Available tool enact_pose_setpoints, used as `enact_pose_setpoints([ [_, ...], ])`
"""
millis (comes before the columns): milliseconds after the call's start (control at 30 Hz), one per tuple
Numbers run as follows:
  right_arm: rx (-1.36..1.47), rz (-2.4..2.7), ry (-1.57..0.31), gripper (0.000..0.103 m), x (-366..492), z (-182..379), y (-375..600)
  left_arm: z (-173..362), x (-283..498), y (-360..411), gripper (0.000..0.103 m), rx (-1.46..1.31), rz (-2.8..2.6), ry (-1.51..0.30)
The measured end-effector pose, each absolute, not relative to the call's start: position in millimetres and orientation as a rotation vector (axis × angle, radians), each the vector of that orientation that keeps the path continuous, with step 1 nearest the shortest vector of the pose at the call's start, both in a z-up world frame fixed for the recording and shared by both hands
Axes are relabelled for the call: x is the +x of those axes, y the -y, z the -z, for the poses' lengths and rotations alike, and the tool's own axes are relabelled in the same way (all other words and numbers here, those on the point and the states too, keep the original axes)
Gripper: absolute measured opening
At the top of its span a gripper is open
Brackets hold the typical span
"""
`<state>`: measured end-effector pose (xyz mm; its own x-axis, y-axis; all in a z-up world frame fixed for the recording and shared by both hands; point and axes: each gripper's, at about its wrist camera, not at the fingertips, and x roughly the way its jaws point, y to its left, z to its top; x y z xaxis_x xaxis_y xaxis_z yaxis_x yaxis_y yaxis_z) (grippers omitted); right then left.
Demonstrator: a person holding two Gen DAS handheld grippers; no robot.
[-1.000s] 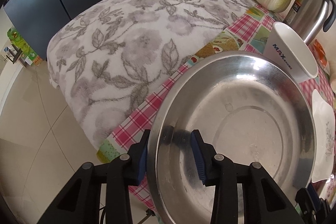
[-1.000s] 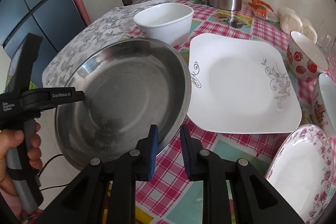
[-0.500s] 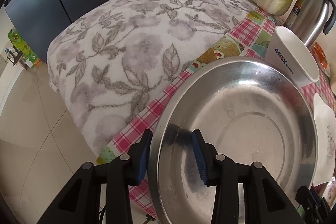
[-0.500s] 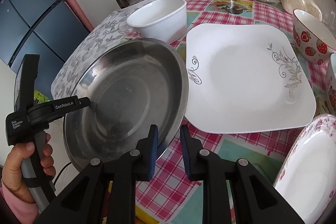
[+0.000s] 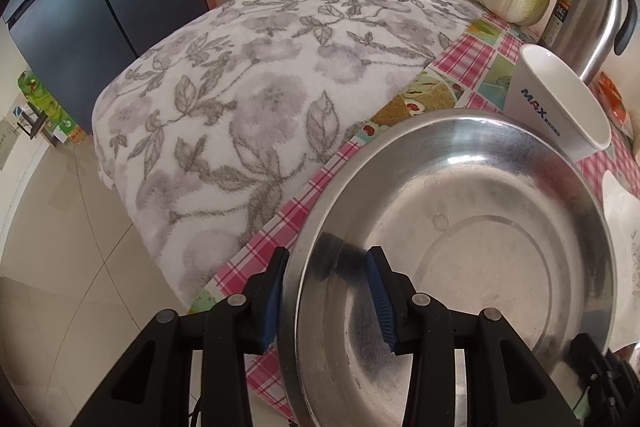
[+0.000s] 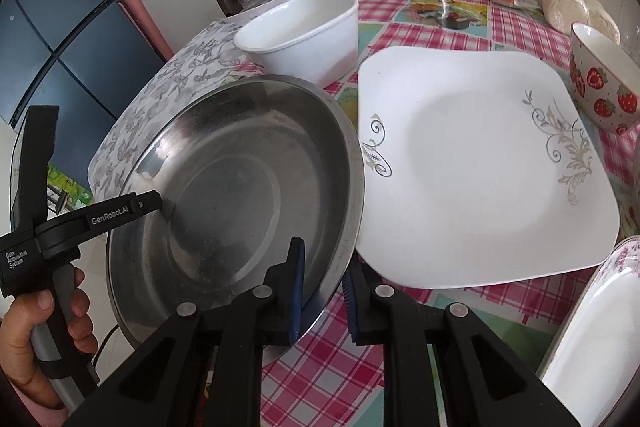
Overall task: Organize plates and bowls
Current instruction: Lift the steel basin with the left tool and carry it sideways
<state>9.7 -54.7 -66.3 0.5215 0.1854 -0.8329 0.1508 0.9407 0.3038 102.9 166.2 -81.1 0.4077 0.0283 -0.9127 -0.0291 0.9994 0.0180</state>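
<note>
We see the steel pan [image 6: 240, 195] at lower left of the right wrist view, tilted, its low edge over the checked tabletop [image 6: 516, 27]. The left claw [image 5: 326, 297] pinches the pan's rim, one blue pad outside and one inside the wall. The right claw [image 6: 324, 295] has just been closing and now grips the near rim, with the metal edge between its pads. A hand [image 6: 36, 339] at lower left holds the left tool's handle. Just right of the pan lies the square plate [image 6: 476, 179]; a white bowl [image 6: 300, 35] stands just behind the pan. A strawberry bowl [image 6: 600, 83] sits at the right edge, and a floral plate [image 6: 592, 339] at lower right.
</note>
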Motion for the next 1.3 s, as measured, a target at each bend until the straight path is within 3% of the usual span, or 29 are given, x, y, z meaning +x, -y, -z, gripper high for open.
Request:
enact_pose_setpoints([
  [267, 0.336, -0.037, -0.979, 0.018, 1.9, 49.5, 55.2, 76.8, 95.0, -169.0, 0.037, -0.027, -0.027, -1.170],
  [433, 0.330, -0.034, -0.961, 0.018, -2.3, 41.7, 57.7, 68.5, 88.7, -163.1, 0.029, 0.016, -0.041, -1.149],
  [1300, 0.311, -0.055, -0.891, 0.018, -18.1, 13.6, 65.4, 42.3, 72.7, -171.3, 0.029, -0.140, 0.012, -1.117],
])
